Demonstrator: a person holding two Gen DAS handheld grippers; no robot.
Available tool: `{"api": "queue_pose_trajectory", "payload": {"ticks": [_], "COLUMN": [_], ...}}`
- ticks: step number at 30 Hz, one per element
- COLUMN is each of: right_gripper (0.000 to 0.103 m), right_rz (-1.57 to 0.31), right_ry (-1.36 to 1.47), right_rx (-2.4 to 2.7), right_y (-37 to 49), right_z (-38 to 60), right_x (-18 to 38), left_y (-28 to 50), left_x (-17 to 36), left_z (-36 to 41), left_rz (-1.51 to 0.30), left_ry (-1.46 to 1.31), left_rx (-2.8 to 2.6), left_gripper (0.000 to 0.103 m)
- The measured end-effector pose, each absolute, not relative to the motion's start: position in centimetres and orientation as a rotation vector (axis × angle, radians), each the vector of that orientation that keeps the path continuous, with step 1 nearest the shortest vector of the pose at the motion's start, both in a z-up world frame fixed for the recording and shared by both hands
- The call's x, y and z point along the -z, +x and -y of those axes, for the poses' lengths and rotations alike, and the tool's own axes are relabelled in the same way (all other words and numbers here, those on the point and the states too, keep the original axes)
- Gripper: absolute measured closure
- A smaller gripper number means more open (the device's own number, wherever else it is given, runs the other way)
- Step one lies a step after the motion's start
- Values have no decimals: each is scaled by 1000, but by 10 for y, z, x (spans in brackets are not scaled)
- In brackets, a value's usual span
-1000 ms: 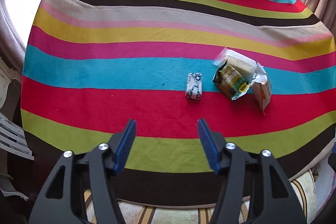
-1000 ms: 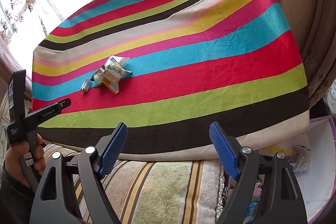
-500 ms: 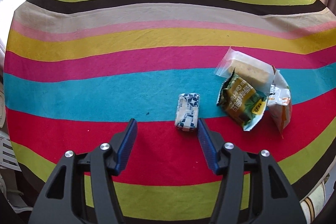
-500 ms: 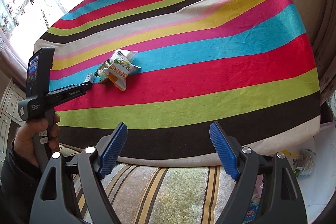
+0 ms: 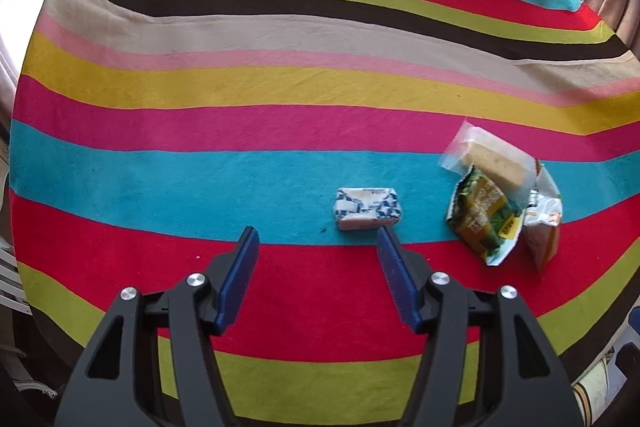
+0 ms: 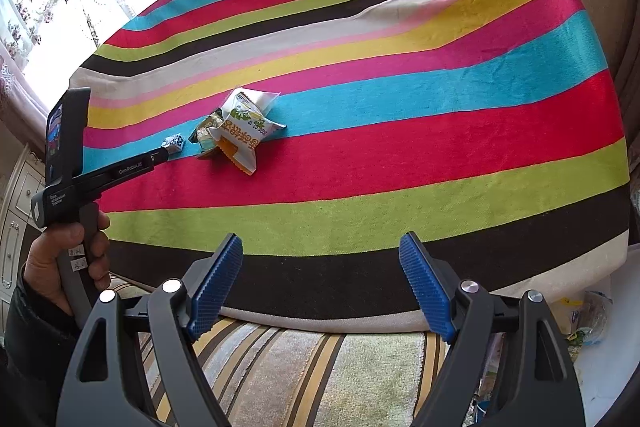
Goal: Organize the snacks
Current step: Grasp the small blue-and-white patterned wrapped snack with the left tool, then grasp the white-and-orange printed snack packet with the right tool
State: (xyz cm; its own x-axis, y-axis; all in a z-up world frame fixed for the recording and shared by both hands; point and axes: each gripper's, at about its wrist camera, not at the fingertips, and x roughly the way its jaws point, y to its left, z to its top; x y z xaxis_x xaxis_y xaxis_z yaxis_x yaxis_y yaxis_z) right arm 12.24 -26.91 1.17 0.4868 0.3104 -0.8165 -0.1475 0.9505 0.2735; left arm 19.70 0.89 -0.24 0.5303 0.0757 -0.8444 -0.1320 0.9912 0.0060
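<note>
Here the left gripper [image 5: 316, 247] is held wide open and empty just short of the small blue-and-white wrapped snack block [image 5: 367, 208], which lies on the striped cloth's [image 5: 200, 179] turquoise band; the right gripper [image 6: 320, 267] is likewise spread, empty.

Right tool [image 6: 320, 247] gapes wide over striped cloth [image 6: 400, 155] edge. Left tool [image 6: 162, 158] tip beside small blue-white packet [image 6: 174, 143]; snack bags [image 6: 240, 131] piled just beyond.

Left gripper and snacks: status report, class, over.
Left gripper open, short of blue-white packet. Right gripper open, empty, off the cloth. Three packets piled right. Nothing blocking.
</note>
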Motion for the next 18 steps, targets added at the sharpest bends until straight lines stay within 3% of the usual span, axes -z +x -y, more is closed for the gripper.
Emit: {"api": "queue_pose_trajectory", "payload": {"ticks": [9,11,16,18], "right_gripper": [24,24,24,24], "right_rz": [-1004,-997,-978,-976], "right_ry": [212,232,263,286], "right_rx": [-299,-302,-306,-306], "right_y": [139,144,160,167], "right_z": [256,252,239,234], "right_x": [-13,-14,-14,-12], "left_y": [219,223,226,225], "left_x": [8,12,15,16], "left_z": [4,6,10,10], "left_rz": [-1013,-1026,-1015,-1010], "left_ry": [-53,-47,-28,-25], "left_rx": [-97,-97,-83,-81], "left_gripper": [38,51,67,67]}}
